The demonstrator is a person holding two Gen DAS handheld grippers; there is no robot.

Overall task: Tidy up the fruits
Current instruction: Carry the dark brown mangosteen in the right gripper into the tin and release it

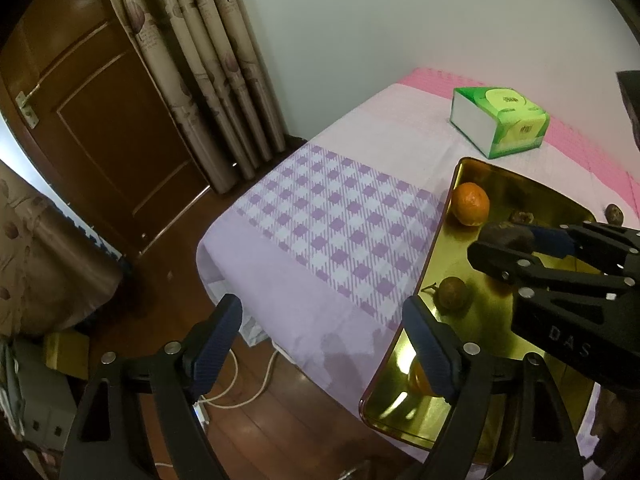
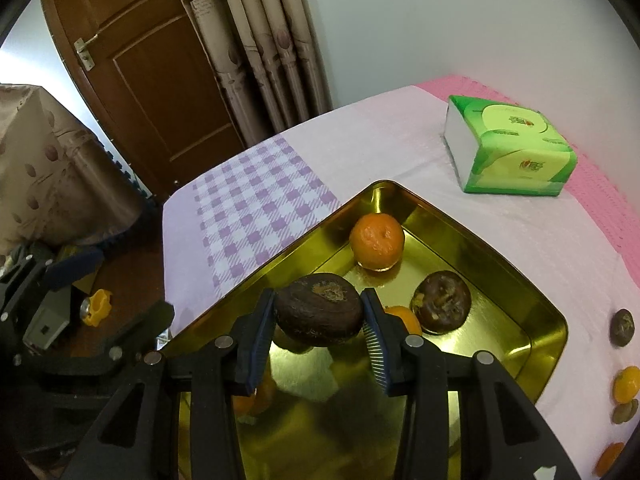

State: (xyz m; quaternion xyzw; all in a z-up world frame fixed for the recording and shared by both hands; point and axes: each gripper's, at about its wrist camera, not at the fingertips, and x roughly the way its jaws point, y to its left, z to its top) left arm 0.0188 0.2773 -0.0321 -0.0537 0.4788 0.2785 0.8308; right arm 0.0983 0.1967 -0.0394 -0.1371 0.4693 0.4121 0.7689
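Observation:
A gold metal tray (image 2: 500, 248) (image 1: 444, 240) lies on the table. In it are an orange (image 2: 377, 241) (image 1: 471, 204), a dark brown fruit (image 2: 441, 302) and a small brown-green fruit (image 1: 452, 294). My right gripper (image 2: 319, 314) is shut on another dark brown fruit (image 2: 319, 310) and holds it above the tray; it also shows in the left wrist view (image 1: 508, 240). My left gripper (image 1: 322, 336) is open and empty over the tray's near left edge. More fruits lie on the cloth right of the tray: a dark one (image 2: 622, 327) and an orange one (image 2: 626, 384).
A green tissue box (image 2: 510, 146) (image 1: 500, 120) stands at the far side of the table. A purple checked cloth (image 1: 340, 216) covers the table's left end. A wooden door (image 1: 100, 120) and curtains (image 1: 208, 60) are beyond. A cable (image 1: 248, 392) lies on the floor.

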